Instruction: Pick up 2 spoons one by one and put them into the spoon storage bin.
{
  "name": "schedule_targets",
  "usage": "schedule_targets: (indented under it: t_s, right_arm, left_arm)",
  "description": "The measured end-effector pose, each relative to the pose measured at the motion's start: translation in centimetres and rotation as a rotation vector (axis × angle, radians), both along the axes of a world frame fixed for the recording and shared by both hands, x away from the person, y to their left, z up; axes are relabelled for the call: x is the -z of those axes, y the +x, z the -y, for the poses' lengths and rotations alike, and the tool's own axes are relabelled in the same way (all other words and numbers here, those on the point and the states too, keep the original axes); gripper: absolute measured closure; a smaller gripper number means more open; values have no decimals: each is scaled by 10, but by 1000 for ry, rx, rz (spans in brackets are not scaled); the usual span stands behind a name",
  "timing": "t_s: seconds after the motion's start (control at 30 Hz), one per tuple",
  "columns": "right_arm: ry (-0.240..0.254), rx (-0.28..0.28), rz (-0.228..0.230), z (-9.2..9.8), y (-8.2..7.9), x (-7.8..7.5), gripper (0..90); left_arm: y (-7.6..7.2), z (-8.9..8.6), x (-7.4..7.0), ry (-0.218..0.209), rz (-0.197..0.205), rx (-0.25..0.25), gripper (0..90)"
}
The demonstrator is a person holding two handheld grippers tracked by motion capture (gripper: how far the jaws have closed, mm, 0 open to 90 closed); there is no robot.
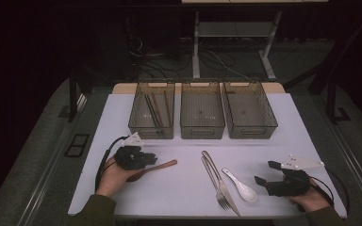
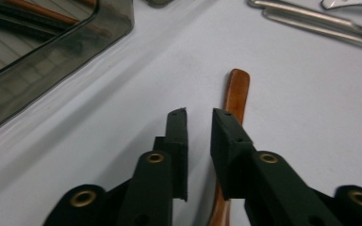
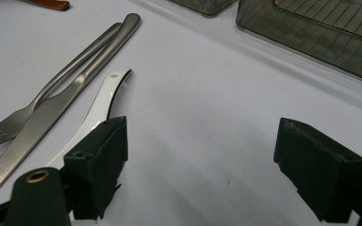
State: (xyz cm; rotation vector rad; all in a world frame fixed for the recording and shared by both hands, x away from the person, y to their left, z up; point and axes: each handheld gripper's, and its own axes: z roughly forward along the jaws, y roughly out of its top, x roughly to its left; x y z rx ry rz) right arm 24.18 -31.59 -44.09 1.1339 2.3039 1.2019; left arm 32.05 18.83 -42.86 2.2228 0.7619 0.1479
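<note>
The left gripper sits at the 8 o'clock part of the white table, held in the person's left hand. Its two black jaws are nearly closed, with just a thin gap between them. In the left gripper view, nothing sits in that gap. The wooden spoon lies flat on the table right under the jaws. Its handle runs below the right-hand jaw and pokes out past the tips toward 12 o'clock in that view. I cannot tell if the jaw touches the spoon. In the high view the spoon's handle end points toward 3 o'clock, away from the gripper.

The right gripper sits at the 4 o'clock part of the table, held in the right hand. Its jaws stand wide apart and hold nothing. Bare table shows between them in the right gripper view.

Between the two grippers, near 6 o'clock, lie a metal fork and a metal knife, side by side and touching. A white spoon lies just beside them, toward the right gripper.

Three see-through brown bins stand in a row at 12 o'clock. The left bin has long thin sticks in it. The middle bin and right bin sit just beside it.
</note>
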Motion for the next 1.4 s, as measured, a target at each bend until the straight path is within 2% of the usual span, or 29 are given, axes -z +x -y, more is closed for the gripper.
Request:
schedule_targets:
  t_s: [0.23, 0.37, 0.47, 0.53, 0.7, 0.93, 1.17, 1.4]
  right_arm:
    - [2, -4, 5, -1, 0, 0, 183]
    - [7, -3, 2, -1, 1, 0, 183]
    - [9, 1, 0, -1, 1, 0, 183]
    - [10, 2, 2, -2, 2, 1, 140]
    - [4, 1, 4, -4, 2, 1, 119]
    - [0, -8, 4, -6, 2, 2, 120]
    - [-4, -10, 7, -6, 2, 2, 120]
    - [-12, -14, 6, -7, 2, 3, 120]
  left_arm:
    - [-17, -21, -3, -45, 19, -50, 550]
    - [-24, -32, 0, -47, 28, -69, 464]
    - [-29, -39, 4, -46, 28, -72, 436]
    - [-32, -43, 5, -48, 28, -83, 419]
    - [-38, -51, 8, -50, 31, -101, 376]
    - [-38, -55, 14, -34, 3, -94, 371]
    - [-39, -52, 15, -15, -17, -85, 376]
    - [-39, -51, 15, 11, -12, -67, 402]
